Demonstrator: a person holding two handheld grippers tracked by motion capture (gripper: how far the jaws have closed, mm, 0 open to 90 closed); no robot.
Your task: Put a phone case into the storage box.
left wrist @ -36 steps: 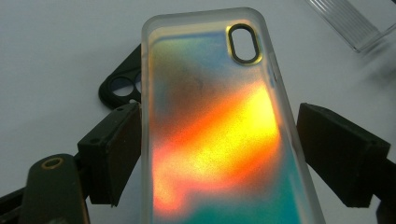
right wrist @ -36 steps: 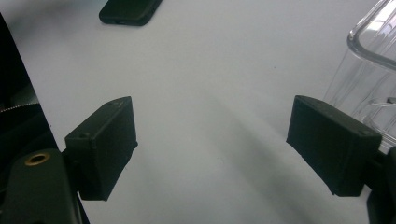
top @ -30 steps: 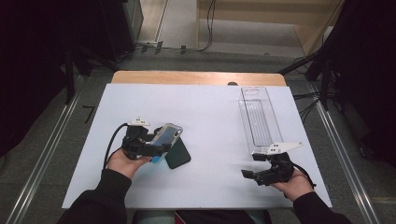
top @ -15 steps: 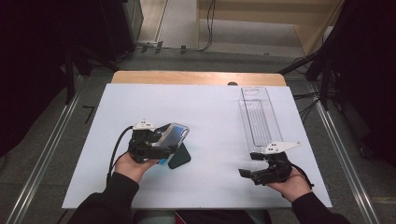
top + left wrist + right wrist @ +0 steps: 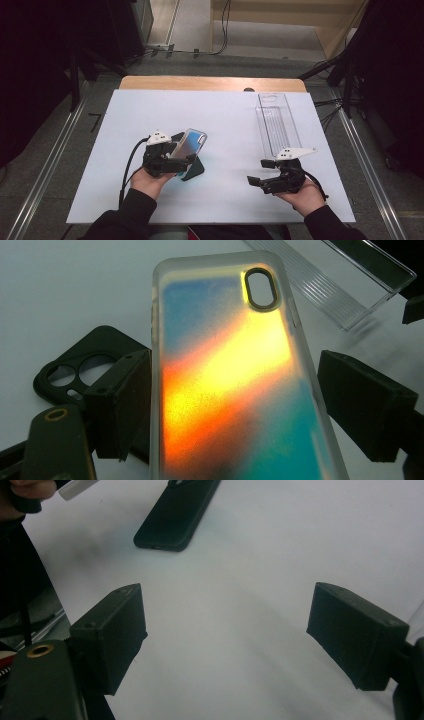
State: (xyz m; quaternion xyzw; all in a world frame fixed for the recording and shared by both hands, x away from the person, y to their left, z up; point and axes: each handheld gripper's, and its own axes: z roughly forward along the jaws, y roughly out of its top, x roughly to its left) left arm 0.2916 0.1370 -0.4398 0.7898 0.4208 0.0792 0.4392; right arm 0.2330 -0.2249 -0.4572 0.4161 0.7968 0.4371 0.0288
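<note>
A white tabletop [image 5: 225, 120] carried the work, with a clear plastic tray [image 5: 276, 122] lying lengthwise toward its far right side. Near the person's left, a dark phone case [image 5: 192, 170] lay flat on the surface, its camera cut-outs visible in the left gripper view [image 5: 75, 372].

The left gripper [image 5: 172, 159] held an iridescent translucent phone case [image 5: 225, 375] lifted off the table, tilted above and partly over the dark case. In the left gripper view the case sat between the two black jaws, which stood wide across its breadth; the left pad lay against its edge, while contact on the other side could not be made out clearly. The right gripper [image 5: 257, 181] waited near the front right of the table, jaws spread wide with nothing between them, only bare tabletop beneath.

The step in hand appeared to be carrying the lifted case away from the dark one, probably toward the tray. The next move would likely call for a level carry across the table and lining the case's long side up with the narrow tray before letting go.
</note>
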